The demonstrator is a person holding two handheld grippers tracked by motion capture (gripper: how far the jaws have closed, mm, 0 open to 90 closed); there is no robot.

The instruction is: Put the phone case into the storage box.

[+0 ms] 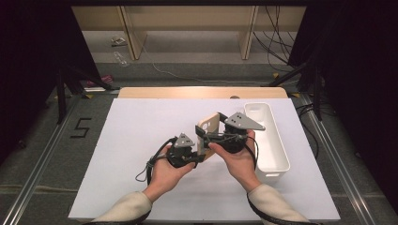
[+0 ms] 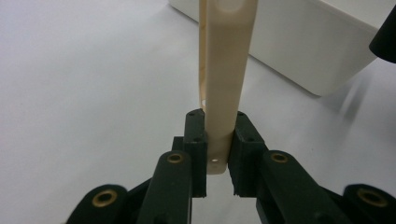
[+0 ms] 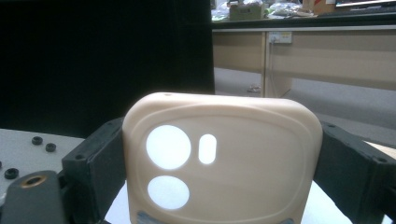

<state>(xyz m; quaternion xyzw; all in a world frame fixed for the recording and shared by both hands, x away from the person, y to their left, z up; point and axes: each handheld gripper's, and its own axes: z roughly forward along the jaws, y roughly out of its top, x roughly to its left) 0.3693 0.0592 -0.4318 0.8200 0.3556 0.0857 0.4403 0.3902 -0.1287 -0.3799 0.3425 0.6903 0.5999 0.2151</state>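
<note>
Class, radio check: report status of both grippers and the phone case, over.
Left gripper shut on case edge. Right gripper clamps case across its width. Case held above table, beside white bin. Nothing in the way.

One readable mark: a black "5" [image 1: 80, 127] on the grey floor [image 1: 42, 154], left of the desk [image 1: 141, 187], seen in high view. No other text, label or brand legible: boxes on the far counter in right gripper view are too blurred to read.
</note>
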